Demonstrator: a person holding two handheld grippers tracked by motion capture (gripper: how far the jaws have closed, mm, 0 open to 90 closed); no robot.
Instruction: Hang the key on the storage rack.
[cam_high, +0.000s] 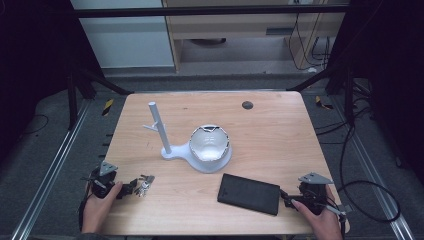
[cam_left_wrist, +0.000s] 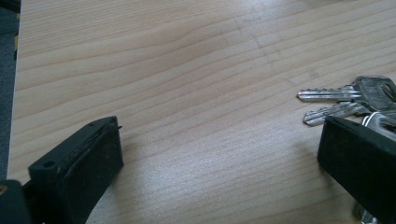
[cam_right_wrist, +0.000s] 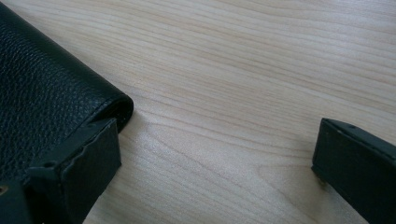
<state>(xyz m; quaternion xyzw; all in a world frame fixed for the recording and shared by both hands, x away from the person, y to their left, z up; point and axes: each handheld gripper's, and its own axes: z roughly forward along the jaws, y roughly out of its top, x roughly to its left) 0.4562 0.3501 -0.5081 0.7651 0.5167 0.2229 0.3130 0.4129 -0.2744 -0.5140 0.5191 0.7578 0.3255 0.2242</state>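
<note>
pale wood grain ran across the table, which stood on grey floor among dark frame legs. near its front left edge the left gripper lay low with its jaws spread wide and nothing between them; a bunch of keys rested just beside one jaw. at the front right the right gripper gaped equally wide, empty, one jaw over the corner of a black leather wallet. mid-table sat a white stand with a white bowl.
</note>
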